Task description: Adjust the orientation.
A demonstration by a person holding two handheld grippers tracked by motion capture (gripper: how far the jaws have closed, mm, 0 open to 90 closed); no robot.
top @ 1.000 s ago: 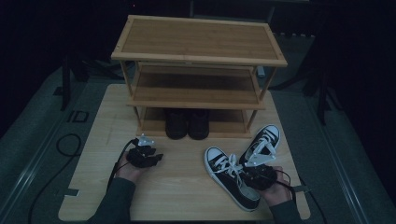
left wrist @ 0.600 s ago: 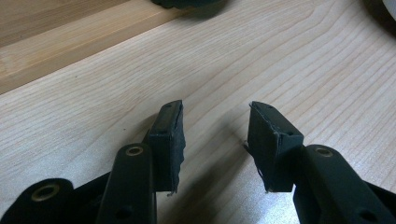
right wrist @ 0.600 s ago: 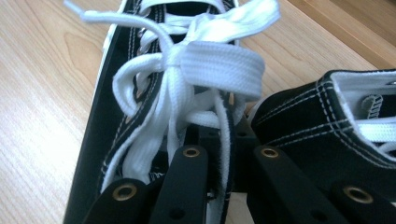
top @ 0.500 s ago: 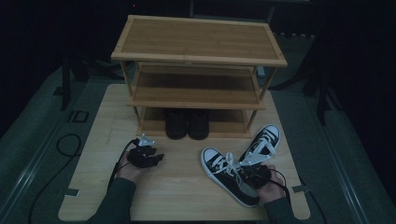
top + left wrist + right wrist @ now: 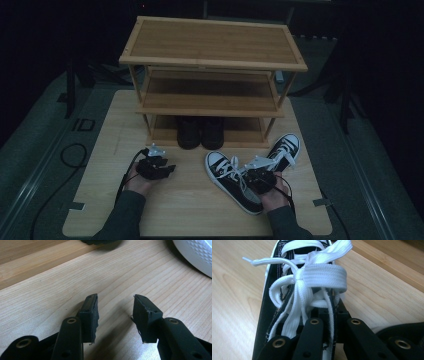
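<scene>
While the right gripper (image 5: 261,179) remains clamped on the side wall of the near sneaker (image 5: 232,181), at the collar beside the laces (image 5: 312,285), the sneaker has shifted leftward across the board (image 5: 195,210) since the earlier frames. Its white toe cap (image 5: 216,160) now points farther toward the middle of the board, and its heel sits under the person's right hand (image 5: 274,196). This indicates that the sneaker is being dragged or turned, probably to line it up with the shoe rack (image 5: 212,75); placement is judged not yet begun.

The left gripper (image 5: 159,170) is released and grasps nothing. It rests low over bare board, left of the sneaker and apart from it, much as before.

The second sneaker (image 5: 284,150) lies tilted to the right of the first, near the rack's right leg. A dark pair of shoes (image 5: 201,132) stands on the bottom shelf.

The right gripper view shows the grip itself: the black canvas edge runs between the two closed jaws, with the knotted laces directly ahead. The high view cannot resolve this contact. The left gripper view shows the gap between the parted pads (image 5: 91,312) with wood grain behind it, and the textured white toe cap (image 5: 197,255) at the upper right. The high view alone gives the layout of rack, board and both sneakers.
</scene>
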